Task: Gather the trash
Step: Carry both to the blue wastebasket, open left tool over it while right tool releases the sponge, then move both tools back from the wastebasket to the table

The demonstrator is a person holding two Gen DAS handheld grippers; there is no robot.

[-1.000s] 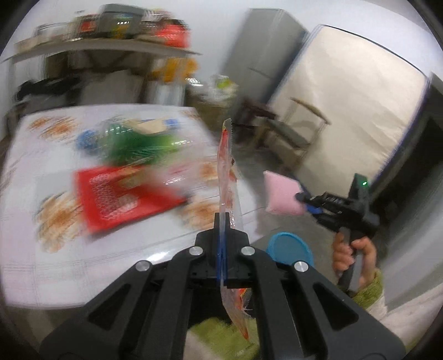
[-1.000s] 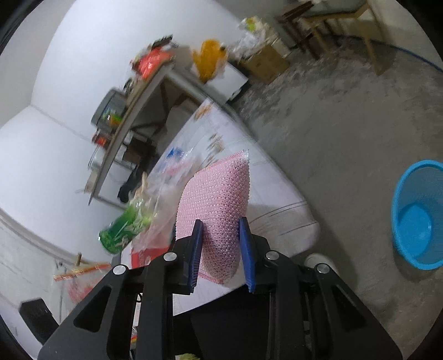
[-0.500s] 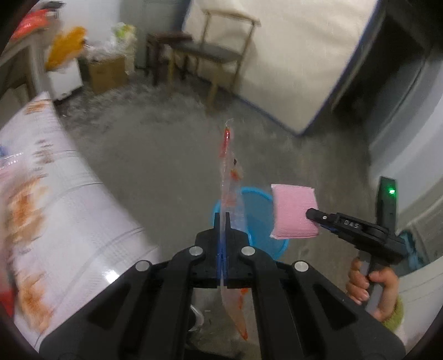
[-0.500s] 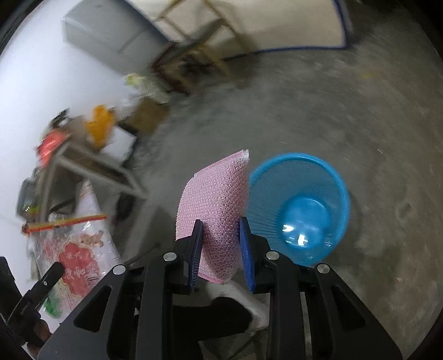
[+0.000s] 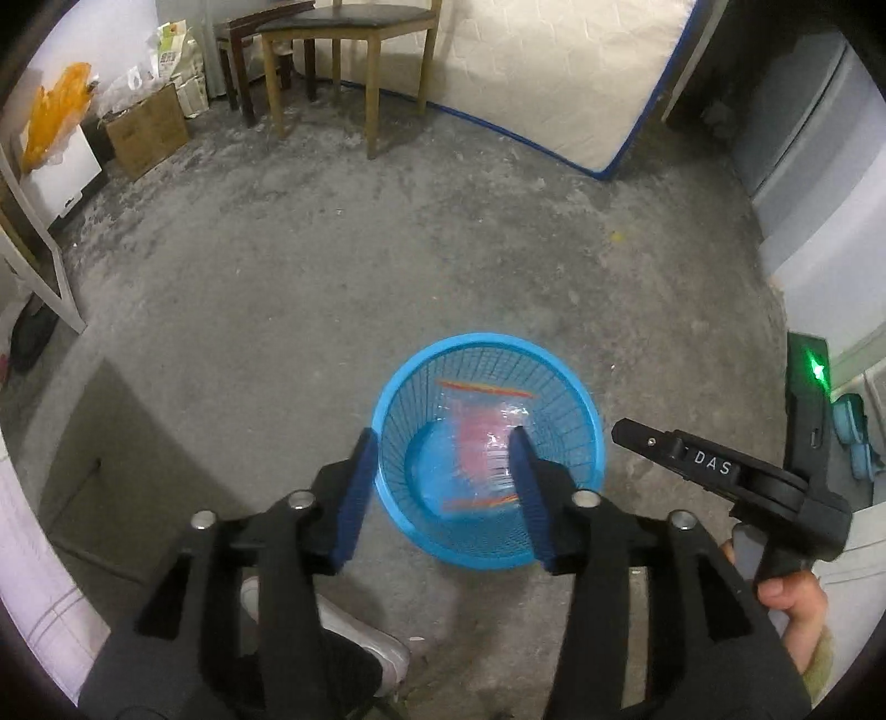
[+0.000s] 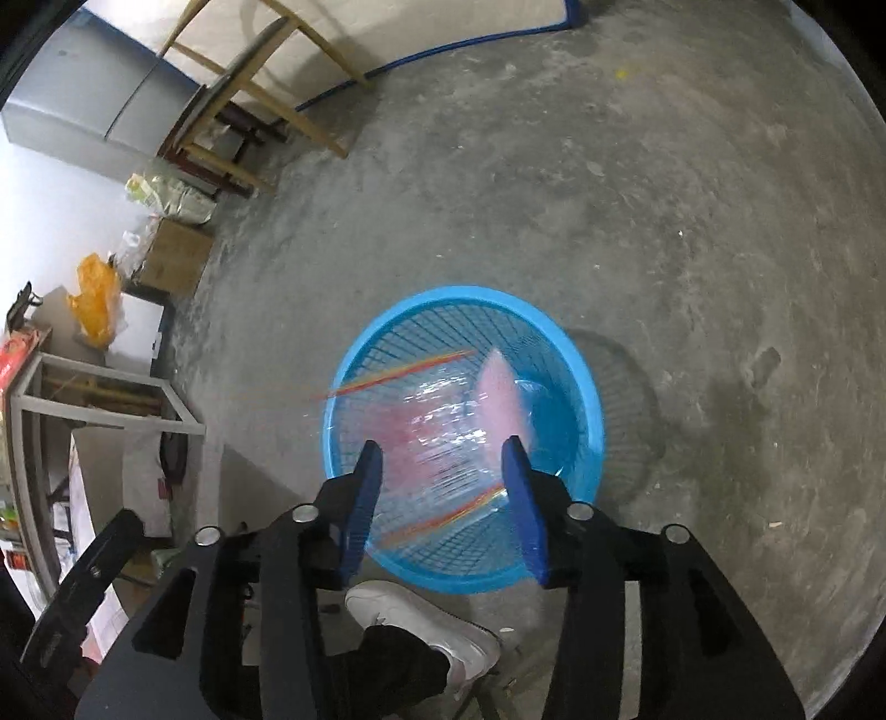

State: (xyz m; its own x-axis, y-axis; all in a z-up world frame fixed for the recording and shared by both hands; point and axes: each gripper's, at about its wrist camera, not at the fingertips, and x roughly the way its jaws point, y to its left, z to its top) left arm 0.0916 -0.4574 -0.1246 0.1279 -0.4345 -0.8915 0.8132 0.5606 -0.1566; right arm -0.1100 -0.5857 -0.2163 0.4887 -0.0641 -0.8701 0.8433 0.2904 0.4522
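One blue mesh basket stands on the floor, and in it lie two pieces of trash: one clear plastic wrapper and one pink sponge. Two grippers show, the left gripper and the right gripper, each with two blue-padded fingers. Beyond are two wooden chairs, one cardboard box, one orange bag and one white shoe

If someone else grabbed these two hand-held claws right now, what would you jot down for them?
Left gripper: jaws have just been opening, nothing between them.
Right gripper: the same, open and empty.
Both hover over the round blue mesh plastic basket on the concrete floor.
Done: the clear plastic wrapper with red print and the pink scouring sponge are dropping into the basket.
Left: anything else to collect is outside these views; look around for more trash.
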